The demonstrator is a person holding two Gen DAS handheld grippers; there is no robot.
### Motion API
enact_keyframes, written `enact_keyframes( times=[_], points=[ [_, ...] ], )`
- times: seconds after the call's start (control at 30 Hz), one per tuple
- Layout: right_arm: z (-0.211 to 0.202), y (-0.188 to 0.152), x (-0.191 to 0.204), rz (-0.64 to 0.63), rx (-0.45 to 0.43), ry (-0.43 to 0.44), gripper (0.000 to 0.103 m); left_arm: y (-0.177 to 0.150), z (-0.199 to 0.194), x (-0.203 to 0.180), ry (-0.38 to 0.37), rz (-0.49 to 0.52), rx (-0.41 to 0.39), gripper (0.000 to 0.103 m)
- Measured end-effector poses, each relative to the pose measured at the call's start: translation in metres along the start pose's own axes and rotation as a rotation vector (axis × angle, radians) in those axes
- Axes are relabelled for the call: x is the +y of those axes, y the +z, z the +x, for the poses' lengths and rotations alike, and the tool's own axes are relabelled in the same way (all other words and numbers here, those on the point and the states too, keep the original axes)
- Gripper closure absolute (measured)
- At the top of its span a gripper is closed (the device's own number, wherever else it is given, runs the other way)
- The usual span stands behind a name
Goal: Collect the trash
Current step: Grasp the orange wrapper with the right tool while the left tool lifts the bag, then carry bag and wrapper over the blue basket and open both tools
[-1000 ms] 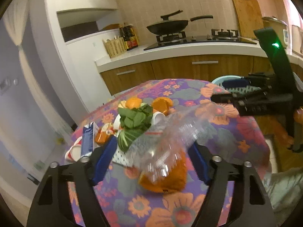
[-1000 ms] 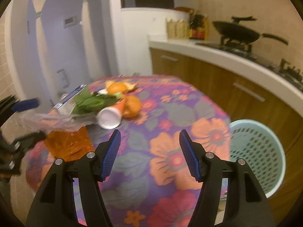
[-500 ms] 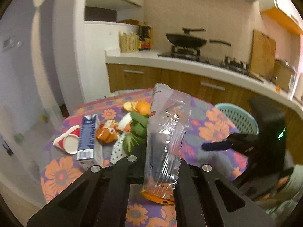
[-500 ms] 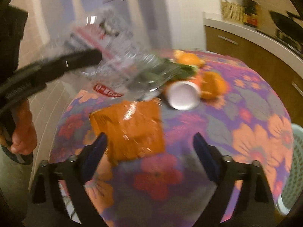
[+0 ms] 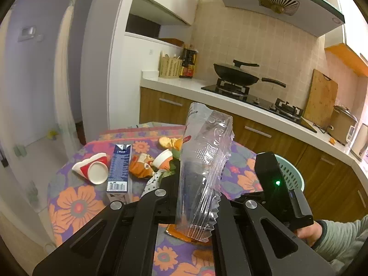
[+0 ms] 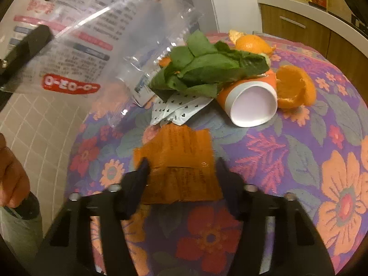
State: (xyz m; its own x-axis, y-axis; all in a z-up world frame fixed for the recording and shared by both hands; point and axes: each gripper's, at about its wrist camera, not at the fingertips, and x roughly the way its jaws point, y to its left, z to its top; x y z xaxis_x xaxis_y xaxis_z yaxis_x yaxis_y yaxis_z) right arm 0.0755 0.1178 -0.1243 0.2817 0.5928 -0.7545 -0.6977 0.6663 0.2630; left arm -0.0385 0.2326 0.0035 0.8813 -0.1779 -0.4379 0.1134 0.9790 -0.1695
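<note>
left hand-held gripper (image 5: 195,197) clenched on clear crinkly plastic bag (image 5: 204,161); right hand-held gripper (image 6: 181,174) released, straddling flat orange foil wrapper (image 6: 179,161); everything beyond wrapper uncollected.

Both tools are matte black with silver screws; the right tool (image 6: 181,172) has dark blue finger pads, a green light, bare skin and a grey-green ribbed sleeve (image 5: 340,237) behind

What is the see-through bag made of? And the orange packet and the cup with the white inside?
The see-through bag, held by the left gripper, looks like thin glossy plastic film: it crinkles and shines. The orange packet between the right gripper's fingers seems a creased, printed plastic or foil wrapper; hard to tell which. The cup looks like matte paper with a rolled rim.
</note>
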Motion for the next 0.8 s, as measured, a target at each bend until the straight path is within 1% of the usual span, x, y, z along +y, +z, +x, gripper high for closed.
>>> enact_keyframes(
  times=[0.03,0.13,0.17,0.23,0.3,0.37,0.5,0.67,0.8],
  points=[
    [-0.003,-0.002,0.001,0.0,0.0,0.031,0.08,0.0,-0.001,-0.001,0.002,0.004,0.0,0.103],
    [-0.006,-0.005,0.0,-0.006,-0.013,0.015,0.086,0.001,-0.002,-0.009,0.006,0.015,-0.001,0.103],
    [-0.009,-0.007,0.002,-0.007,-0.022,0.012,0.09,0.001,-0.003,-0.011,0.001,0.015,-0.003,0.103],
    [-0.019,-0.013,-0.001,-0.006,-0.049,0.001,0.093,0.003,-0.003,-0.015,-0.007,0.02,-0.007,0.103],
    [-0.027,-0.015,-0.004,0.008,-0.069,0.001,0.094,0.005,-0.004,-0.022,-0.012,0.03,-0.012,0.103],
    [-0.045,-0.019,-0.014,0.035,-0.108,0.003,0.094,0.009,-0.004,-0.03,-0.032,0.037,-0.021,0.103],
    [-0.093,-0.028,-0.038,0.082,-0.195,-0.03,0.094,0.018,0.005,-0.05,-0.088,0.054,-0.028,0.103],
    [-0.148,-0.042,-0.082,0.161,-0.299,-0.134,0.094,0.031,0.033,-0.089,-0.153,0.109,-0.01,0.103],
    [-0.188,-0.056,-0.12,0.214,-0.37,-0.275,0.094,0.043,0.065,-0.129,-0.211,0.154,0.02,0.103]
  ],
)
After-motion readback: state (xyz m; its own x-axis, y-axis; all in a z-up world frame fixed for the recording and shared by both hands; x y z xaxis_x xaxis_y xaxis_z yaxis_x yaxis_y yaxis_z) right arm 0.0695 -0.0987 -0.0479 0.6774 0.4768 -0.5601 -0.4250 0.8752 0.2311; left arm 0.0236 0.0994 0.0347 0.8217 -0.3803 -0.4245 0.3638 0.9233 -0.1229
